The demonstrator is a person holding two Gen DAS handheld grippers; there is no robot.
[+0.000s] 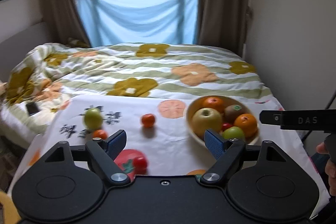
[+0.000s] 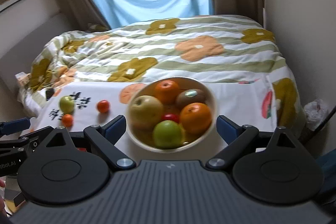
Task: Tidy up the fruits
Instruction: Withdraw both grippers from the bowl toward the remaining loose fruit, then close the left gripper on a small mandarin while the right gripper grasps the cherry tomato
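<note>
A cream bowl (image 2: 211,96) on the white printed tablecloth (image 1: 178,140) holds a yellow apple (image 2: 146,111), two oranges (image 2: 195,118), a kiwi (image 2: 191,98), a green apple (image 2: 167,134) and a small red fruit (image 2: 170,117). Loose on the cloth to its left lie a green apple (image 1: 93,119), two small oranges (image 1: 148,120) (image 1: 99,134) and a small red fruit (image 1: 140,163). My left gripper (image 1: 166,144) hangs open and empty above the cloth's near part. My right gripper (image 2: 171,129) is open above the bowl's near side, clear of it.
Behind the table lies a bed with a flowered duvet (image 1: 147,68) and a phone (image 1: 32,108) on it. A wall (image 1: 294,35) stands close on the right. The bowl (image 1: 190,119) sits near the cloth's right edge. A person's hand (image 1: 331,169) holds the right gripper's handle.
</note>
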